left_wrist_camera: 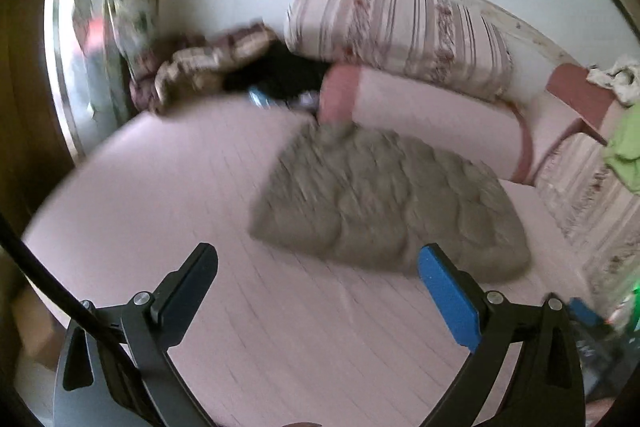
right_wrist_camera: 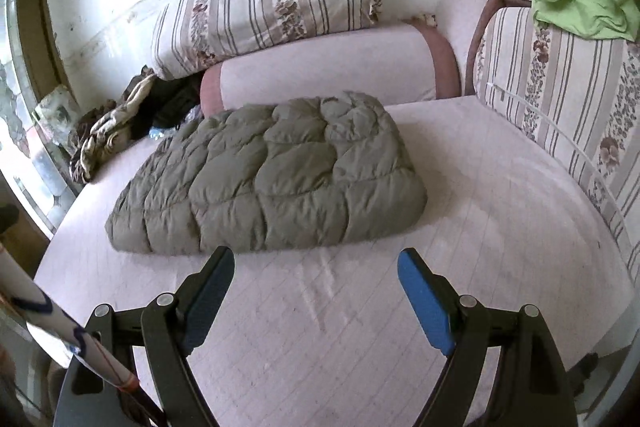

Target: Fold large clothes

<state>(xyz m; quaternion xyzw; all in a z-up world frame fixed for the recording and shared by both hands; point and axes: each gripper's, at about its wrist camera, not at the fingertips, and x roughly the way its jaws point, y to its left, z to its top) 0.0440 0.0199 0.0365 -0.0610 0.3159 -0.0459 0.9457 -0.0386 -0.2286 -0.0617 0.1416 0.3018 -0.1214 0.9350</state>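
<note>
Olive-grey quilted down jacket (right_wrist_camera: 268,175), already folded into a puffy rectangular bundle, lies on a pale pink mattress (right_wrist_camera: 360,327), in front of a pink bolster (right_wrist_camera: 328,67) with a striped cushion (right_wrist_camera: 264,7) behind it. Its long axis runs left to right across both views. The right gripper (right_wrist_camera: 316,291) hovers just beside the jacket's near edge, jaws spread wide and empty. The left gripper (left_wrist_camera: 318,287), also spread and empty, has the jacket ahead and to its right; that view is blurred. The right gripper appears nearer.
</note>
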